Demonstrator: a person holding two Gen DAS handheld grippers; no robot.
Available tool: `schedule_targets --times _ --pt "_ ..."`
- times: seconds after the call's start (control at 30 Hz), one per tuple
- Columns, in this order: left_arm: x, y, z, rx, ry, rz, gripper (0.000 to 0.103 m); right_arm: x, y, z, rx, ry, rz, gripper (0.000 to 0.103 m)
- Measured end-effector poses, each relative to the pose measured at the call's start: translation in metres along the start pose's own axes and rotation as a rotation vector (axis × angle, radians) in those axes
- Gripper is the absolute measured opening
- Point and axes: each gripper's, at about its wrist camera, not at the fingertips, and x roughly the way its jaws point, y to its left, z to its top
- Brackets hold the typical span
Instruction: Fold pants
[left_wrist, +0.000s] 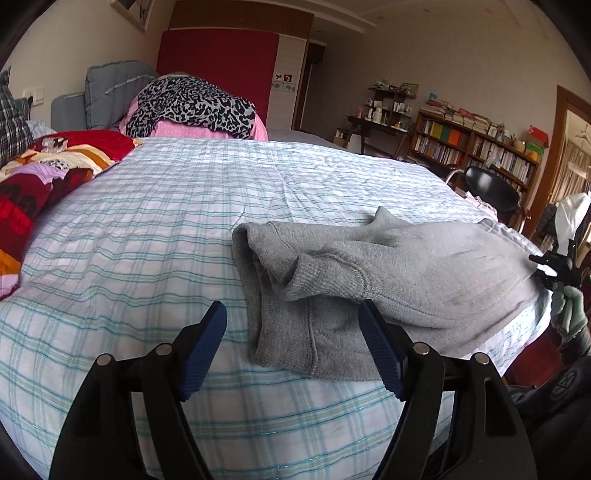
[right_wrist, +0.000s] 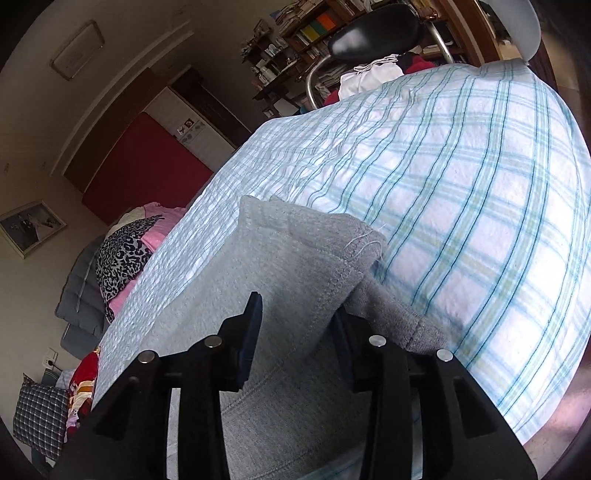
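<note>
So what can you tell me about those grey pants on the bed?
The pants are grey fleecy sweatpants with ribbed cuffs and stitched seams. They lie folded over in layers on the checked bedsheet, near its front edge. The open left gripper straddles the cuffed end without pressing it. At the other end, cloth lies between the right gripper's parted jaws.

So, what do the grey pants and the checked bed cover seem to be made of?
The folded grey pants look like soft cotton-type fleece jersey: matte, slightly fuzzy, with ribbed knit cuffs and visible stitched seams. The white bed cover with blue-green checks looks like thin woven, puckered fabric, perhaps seersucker; its surface is crinkled all over.
</note>
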Motion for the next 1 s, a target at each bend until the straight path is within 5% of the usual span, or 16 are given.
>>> schedule_targets --times 0.5,0.83,0.9,1.0 --pt "0.000 -0.017 -0.009 -0.297 0.109 -0.242 0.080 -0.004 0.001 -0.010 -0.032 -0.063 0.016 0.038" --pt "0.033 -0.002 -0.007 -0.479 0.147 -0.266 0.080 -0.004 0.007 -0.016 -0.061 -0.089 0.010 0.043" --pt "0.034 -0.001 -0.005 -0.499 0.130 -0.253 0.078 -0.003 0.008 -0.016 -0.060 -0.089 0.009 0.043" --pt "0.040 0.002 -0.001 -0.527 0.140 -0.217 0.055 -0.003 0.009 -0.015 -0.055 -0.090 0.016 0.043"
